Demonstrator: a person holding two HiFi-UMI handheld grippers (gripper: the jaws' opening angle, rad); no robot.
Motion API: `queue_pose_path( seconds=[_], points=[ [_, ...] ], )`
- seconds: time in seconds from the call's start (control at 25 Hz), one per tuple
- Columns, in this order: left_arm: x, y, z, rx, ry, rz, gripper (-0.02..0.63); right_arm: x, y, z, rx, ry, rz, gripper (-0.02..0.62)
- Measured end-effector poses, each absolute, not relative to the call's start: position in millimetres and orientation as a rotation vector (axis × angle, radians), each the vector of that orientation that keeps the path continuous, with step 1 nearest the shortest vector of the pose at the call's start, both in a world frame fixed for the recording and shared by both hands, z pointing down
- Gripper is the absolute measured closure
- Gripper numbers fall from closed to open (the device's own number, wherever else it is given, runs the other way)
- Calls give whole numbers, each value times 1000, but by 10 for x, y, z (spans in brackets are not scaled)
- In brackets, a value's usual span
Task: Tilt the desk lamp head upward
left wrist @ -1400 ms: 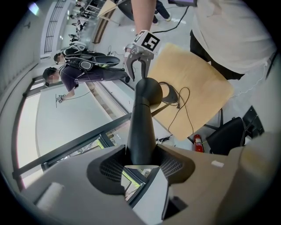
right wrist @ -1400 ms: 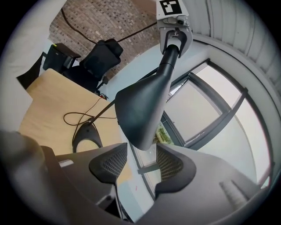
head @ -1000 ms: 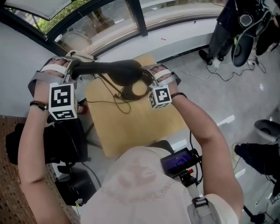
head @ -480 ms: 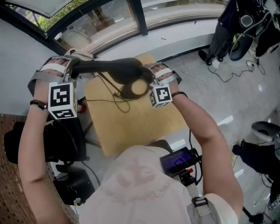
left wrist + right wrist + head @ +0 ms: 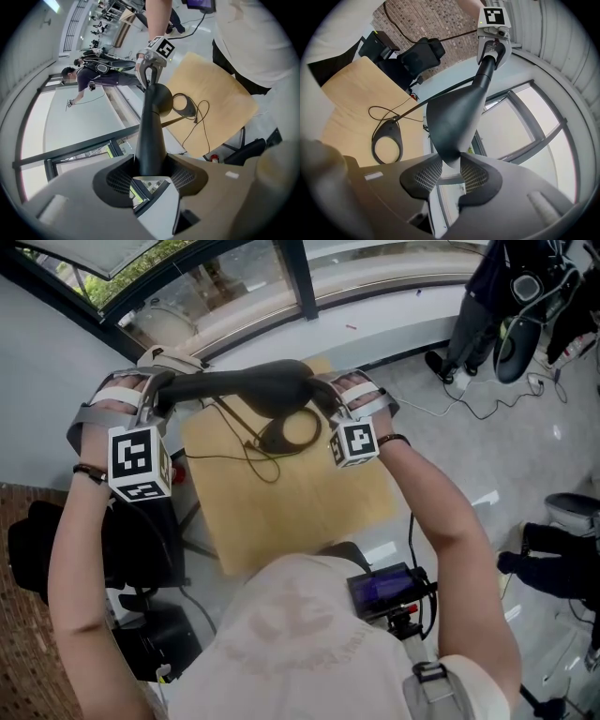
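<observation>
Both grippers were engaged on the desk lamp head (image 5: 246,385), which was held clear above the far part of the wooden bench (image 5: 291,512). Its long axis ran close to level, from one gripper straight across to the other.

The left gripper (image 5: 150,171) had its jaws pinching the narrow stem end. The right gripper (image 5: 451,169) had its jaws pinching the pointed tip of the broad shade end, and they had just been closing further onto it.

The ring-shaped lamp base (image 5: 269,438) rested on the bench below the head. A thin support rod (image 5: 171,121) ran down toward it from the head.

The left hand (image 5: 117,395) and right hand (image 5: 361,397) were raised to about the same height. Both arms reached forward from the body, with the marker cubes turned up toward the head camera.

In my assessment, the shade end lay wholly within the right jaws, so that hand was placed to lift. The left hand was placed to steady the stem as the pivot.
</observation>
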State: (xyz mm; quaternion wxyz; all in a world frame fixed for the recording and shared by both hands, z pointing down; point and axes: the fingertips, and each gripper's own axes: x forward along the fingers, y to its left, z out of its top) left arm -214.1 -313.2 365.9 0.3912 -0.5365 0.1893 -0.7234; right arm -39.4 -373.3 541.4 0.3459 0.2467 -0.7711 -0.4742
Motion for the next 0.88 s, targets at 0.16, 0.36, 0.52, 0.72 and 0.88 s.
queue_pose_path(
  seconds=[0.16, 0.36, 0.52, 0.72, 0.88],
  points=[
    [-2126, -3123, 3674, -1376, 512, -1813, 387, -333, -3744, 5373, 631, -1974, -1246, 465],
    [-2124, -3101, 3692, -1392, 559, -1781, 388, -266, -3759, 5304, 635, -1945, -1264, 466],
    [-2128, -3095, 3708, -1410, 590, -1757, 388, -213, -3781, 5236, 630, -1914, -1284, 468],
    [-2135, -3080, 3726, -1431, 653, -1729, 387, -125, -3804, 5101, 627, -1883, -1314, 471],
    [-2137, -3050, 3744, -1441, 699, -1709, 388, -76, -3796, 5005, 630, -1862, -1333, 472]
  ],
)
